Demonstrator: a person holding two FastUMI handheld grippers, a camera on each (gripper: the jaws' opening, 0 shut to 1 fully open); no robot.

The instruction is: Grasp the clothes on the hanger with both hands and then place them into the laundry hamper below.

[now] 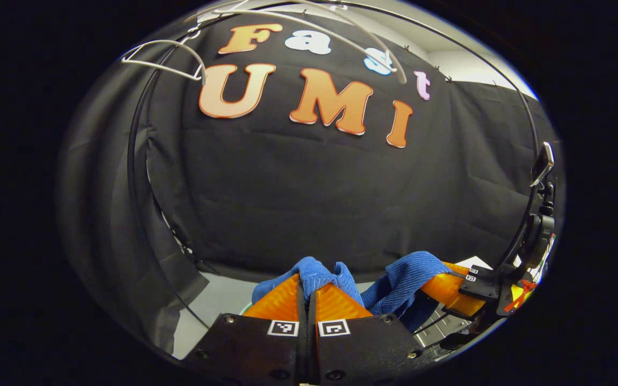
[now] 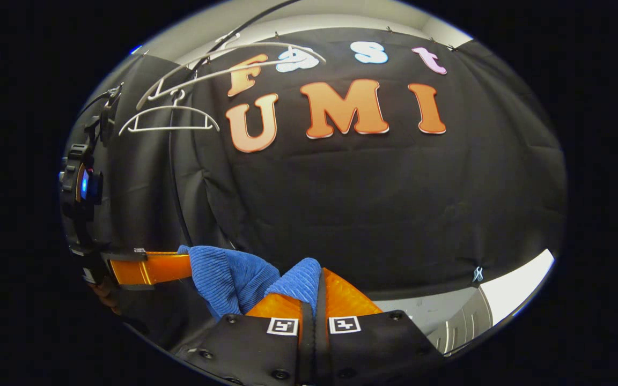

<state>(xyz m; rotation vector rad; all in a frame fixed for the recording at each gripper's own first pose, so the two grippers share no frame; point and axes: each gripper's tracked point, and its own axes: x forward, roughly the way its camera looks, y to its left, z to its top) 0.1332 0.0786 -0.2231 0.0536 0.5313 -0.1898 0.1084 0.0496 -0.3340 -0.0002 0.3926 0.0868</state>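
Observation:
A blue ribbed garment (image 1: 395,279) hangs stretched between my two grippers. My left gripper (image 1: 307,284) is shut on one bunched end of it, the cloth (image 1: 317,271) poking out over the orange fingers. In the left gripper view the right gripper (image 1: 451,287) grips the other end at the lower right. My right gripper (image 2: 317,284) is shut on the blue cloth (image 2: 298,281). The left gripper (image 2: 151,268) shows at the left of the right gripper view, holding the garment (image 2: 228,276). White hangers (image 2: 169,118) hang bare on the rail, high up. The hamper is hidden.
The black cloth wall stands close in front. A thin black rail (image 1: 137,161) curves down the left. More white hangers (image 1: 164,53) sit at the top. A strip of pale floor (image 2: 513,292) and a white slatted object (image 2: 462,324) lie at the lower right.

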